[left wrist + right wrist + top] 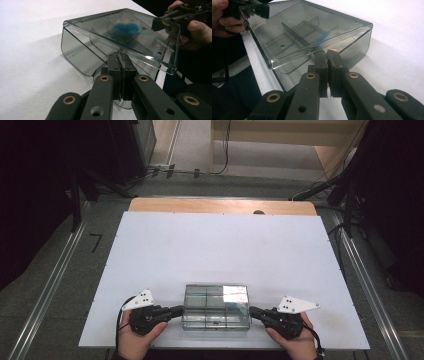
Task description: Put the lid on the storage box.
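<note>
A white sheet (pixel 220 245) is laid over a wooden bench (pixel 220 206). Grey carpet (pixel 60 285) is seen on both sides, crossed by metal rails (pixel 367 285). Beyond the bench, cables (pixel 200 171) trail past dark curtains (pixel 30 180) and pale wooden furniture (pixel 280 132).

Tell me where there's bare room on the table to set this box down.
The white table is bare beyond the clear box, out to the wooden strip. The near edge is crowded: left gripper and right gripper flank the box.

The box (pixel 216 307) is smoky grey and see-through; a blue fluffy ball (pixel 125 28) shows inside; both tongs are black with brass rivets; the counter (pixel 220 245) is plain white
</note>
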